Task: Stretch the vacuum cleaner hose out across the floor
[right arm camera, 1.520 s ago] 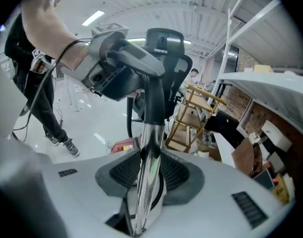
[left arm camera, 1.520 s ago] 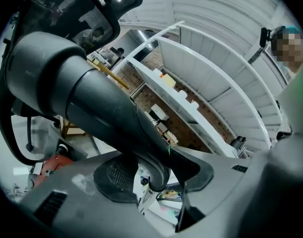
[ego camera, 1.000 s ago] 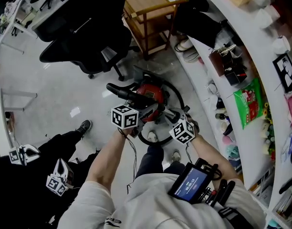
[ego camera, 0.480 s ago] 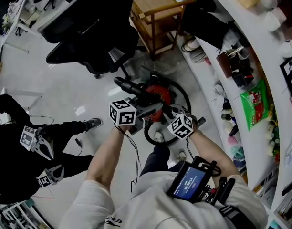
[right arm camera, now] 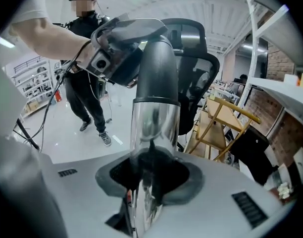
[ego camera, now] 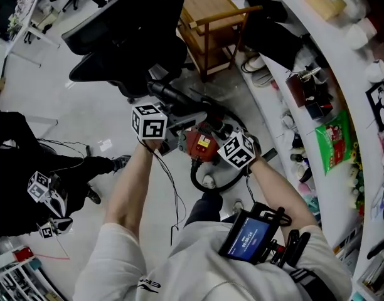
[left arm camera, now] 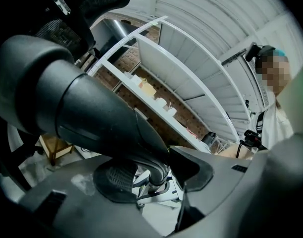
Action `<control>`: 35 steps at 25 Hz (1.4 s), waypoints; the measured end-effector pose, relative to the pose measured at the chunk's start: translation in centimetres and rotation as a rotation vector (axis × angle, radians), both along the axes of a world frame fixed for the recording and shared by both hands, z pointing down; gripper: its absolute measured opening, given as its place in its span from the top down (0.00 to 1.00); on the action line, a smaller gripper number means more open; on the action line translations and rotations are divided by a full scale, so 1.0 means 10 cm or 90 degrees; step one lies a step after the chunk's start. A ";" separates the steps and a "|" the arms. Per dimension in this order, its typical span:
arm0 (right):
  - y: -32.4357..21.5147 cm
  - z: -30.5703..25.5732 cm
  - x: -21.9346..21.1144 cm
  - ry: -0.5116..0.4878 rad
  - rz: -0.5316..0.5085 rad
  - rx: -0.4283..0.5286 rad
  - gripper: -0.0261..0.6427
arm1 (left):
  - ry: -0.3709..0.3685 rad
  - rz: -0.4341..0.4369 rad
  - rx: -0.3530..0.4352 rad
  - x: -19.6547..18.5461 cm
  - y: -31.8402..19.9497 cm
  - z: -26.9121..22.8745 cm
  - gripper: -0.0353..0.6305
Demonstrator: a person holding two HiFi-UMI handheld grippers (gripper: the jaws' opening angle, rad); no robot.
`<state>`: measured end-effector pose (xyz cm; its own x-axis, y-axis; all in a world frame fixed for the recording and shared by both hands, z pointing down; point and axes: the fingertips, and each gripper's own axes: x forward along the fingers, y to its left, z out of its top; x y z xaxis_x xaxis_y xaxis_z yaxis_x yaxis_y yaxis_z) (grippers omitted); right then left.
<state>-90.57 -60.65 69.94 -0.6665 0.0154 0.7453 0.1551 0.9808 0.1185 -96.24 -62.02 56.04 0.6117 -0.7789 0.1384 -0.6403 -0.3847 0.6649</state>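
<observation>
The red vacuum cleaner (ego camera: 201, 144) stands on the floor in front of my feet, its black hose (ego camera: 224, 185) looped around it. My left gripper (ego camera: 177, 121) is closed on the black curved handle (left arm camera: 82, 103) of the wand, held lifted and about level. Its jaws have just been opening a little, with the handle still between the pads. My right gripper (ego camera: 212, 137) points steeply down and is shut on the chrome wand tube (right arm camera: 154, 128), just below the handle. In the right gripper view the left gripper (right arm camera: 117, 53) shows at the tube's top.
A black office chair (ego camera: 129, 36) and a wooden chair (ego camera: 208, 11) stand just beyond the vacuum. A curved white shelf unit (ego camera: 317, 74) with small items runs along the right. A person in black (ego camera: 29, 168) stands at the left, holding grippers (ego camera: 44, 196).
Both grippers have lifted the wand and carried it away from me, toward the office chair. The red body now shows below them. The person in black has shifted at the left.
</observation>
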 end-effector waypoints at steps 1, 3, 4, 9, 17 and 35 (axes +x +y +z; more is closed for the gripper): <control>-0.01 -0.01 -0.04 0.004 -0.005 0.001 0.77 | 0.004 -0.003 0.000 -0.05 -0.01 -0.01 0.67; -0.02 0.00 -0.10 0.016 -0.015 0.002 0.77 | 0.008 -0.008 -0.004 -0.13 -0.01 0.02 0.67; -0.02 0.03 -0.12 0.023 -0.020 0.003 0.77 | 0.010 -0.010 -0.007 -0.15 0.00 0.05 0.67; 0.03 0.27 -0.26 0.061 -0.032 -0.007 0.77 | 0.026 -0.026 -0.023 -0.32 0.04 0.27 0.67; 0.03 0.37 -0.64 0.064 -0.010 -0.019 0.77 | -0.020 -0.009 -0.029 -0.66 -0.02 0.34 0.66; -0.73 -0.56 -0.06 -0.023 0.062 0.040 0.77 | -0.221 0.155 0.086 0.41 -0.68 -0.82 0.66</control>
<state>-91.22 -67.95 64.30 -0.6886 -0.0963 0.7187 0.0540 0.9816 0.1833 -92.10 -68.82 47.85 0.7146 -0.6430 0.2753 -0.6969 -0.6204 0.3598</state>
